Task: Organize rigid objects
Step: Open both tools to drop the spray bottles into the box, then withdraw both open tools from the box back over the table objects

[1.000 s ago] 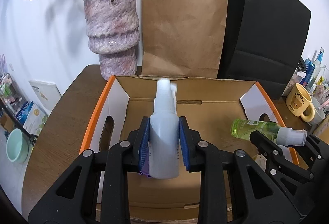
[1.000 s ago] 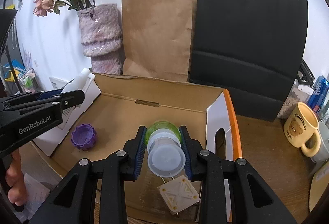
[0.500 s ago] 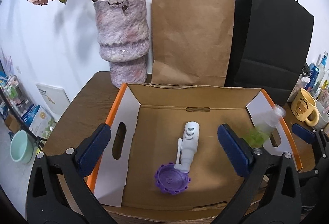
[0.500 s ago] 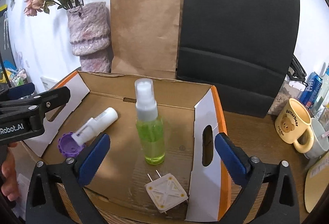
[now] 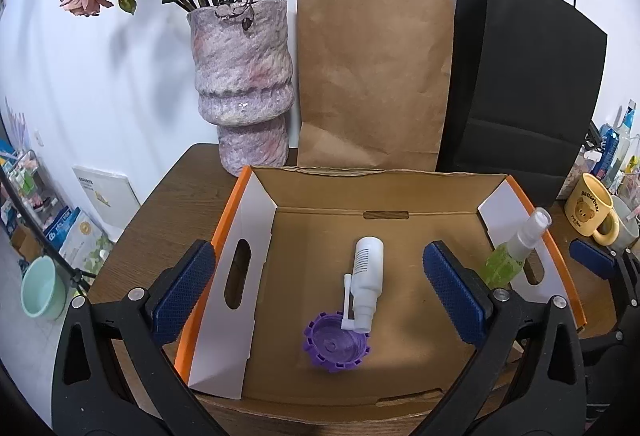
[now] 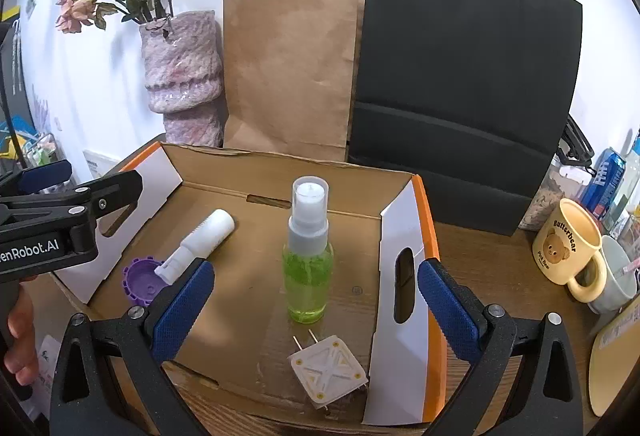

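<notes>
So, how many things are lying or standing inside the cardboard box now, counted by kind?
Spray bottles: 2, the white bottle lying down and the green bottle upright
Purple cap: 1
White plug adapter: 1
Total: 4

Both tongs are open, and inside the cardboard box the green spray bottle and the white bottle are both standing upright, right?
Not quite. The white bottle lies on its side, nozzle over the purple cap, as the right wrist view shows. The green spray bottle stands upright in the cardboard box, and both tongs are open.
</notes>
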Available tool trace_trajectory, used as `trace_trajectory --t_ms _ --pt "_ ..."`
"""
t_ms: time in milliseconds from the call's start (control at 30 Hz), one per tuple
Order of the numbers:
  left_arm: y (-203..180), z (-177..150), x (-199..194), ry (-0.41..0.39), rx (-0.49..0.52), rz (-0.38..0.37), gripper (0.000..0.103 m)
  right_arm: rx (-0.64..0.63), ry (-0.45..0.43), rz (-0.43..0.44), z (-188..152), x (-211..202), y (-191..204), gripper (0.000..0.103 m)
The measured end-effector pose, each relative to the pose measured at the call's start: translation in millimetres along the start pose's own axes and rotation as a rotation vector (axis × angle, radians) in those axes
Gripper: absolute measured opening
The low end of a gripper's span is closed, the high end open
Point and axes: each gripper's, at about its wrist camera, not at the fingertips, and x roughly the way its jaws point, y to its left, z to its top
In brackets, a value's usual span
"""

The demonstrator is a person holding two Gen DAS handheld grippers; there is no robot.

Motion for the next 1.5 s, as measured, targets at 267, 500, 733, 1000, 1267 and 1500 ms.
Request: trace_trajectory --t_ms 267,500,733,1000,1267,1500 --pt "2 -2 -10 -0.014 -0.004 -0.013 0.103 -0.005 -0.006 0.006 -2 -8 2 0.103" --pt "1 -6 -20 -0.025 0.008 -0.018 0.103 -0.009 -0.022 0.01 -6 -19 3 0.103" --pt "1 -12 -31 -0.035 0.014 -0.024 0.103 -0.009 -0.032 0.014 -11 -32 4 0.103" --pt "4 -20 -42 -0.04 0.016 -0.03 0.103 -0.014 -0.035 0.016 -21 -45 5 0.103" --pt "6 -32 -60 -0.045 0.023 -0.039 0.103 -0.012 -0.035 0.016 -32 -58 7 0.103" --pt "6 -44 -76 -0.046 0.035 -0.047 0.103 -0.008 -0.036 0.02 -39 -67 9 0.103"
